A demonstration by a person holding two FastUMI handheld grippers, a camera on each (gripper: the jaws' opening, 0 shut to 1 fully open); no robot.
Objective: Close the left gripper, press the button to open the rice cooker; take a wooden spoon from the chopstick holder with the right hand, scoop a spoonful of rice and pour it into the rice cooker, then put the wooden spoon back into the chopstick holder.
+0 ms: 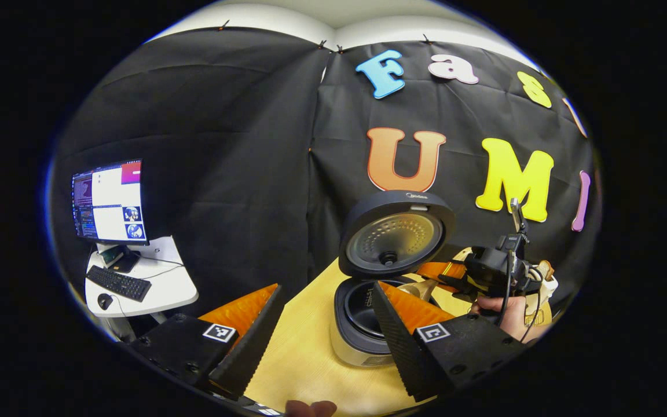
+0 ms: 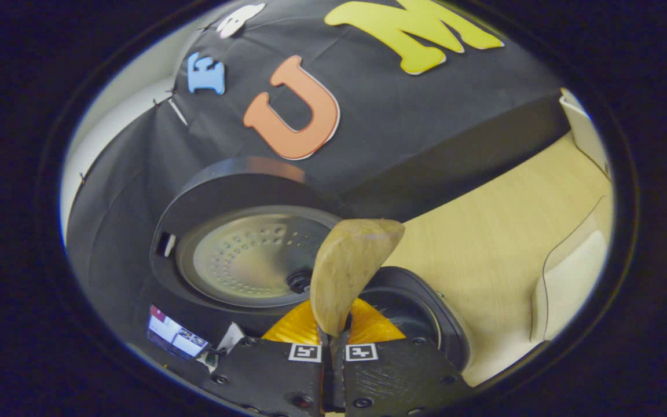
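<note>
Both views are evenly and fairly brightly lit from overhead, with soft shadows only. The pale counter [image 1: 304,359] carries a mild sheen, and the monitor [image 1: 109,201] glows overexposed. Fisheye distortion bends straight edges strongly toward the rims. The wooden spoon [image 2: 348,272], close to the lens, looks slightly soft; farther surfaces stay sharp.

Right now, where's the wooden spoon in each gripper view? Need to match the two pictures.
Left gripper view: wooden spoon sits right of centre, pale bowl just right of the open rice cooker, ahead of the far hand-held gripper.
Right gripper view: wooden spoon is at centre, bowl up and tilted, clamped in the right hand-held gripper.
Shared landmark: the cooker's raised lid, dimpled inner plate facing the camera.
</note>
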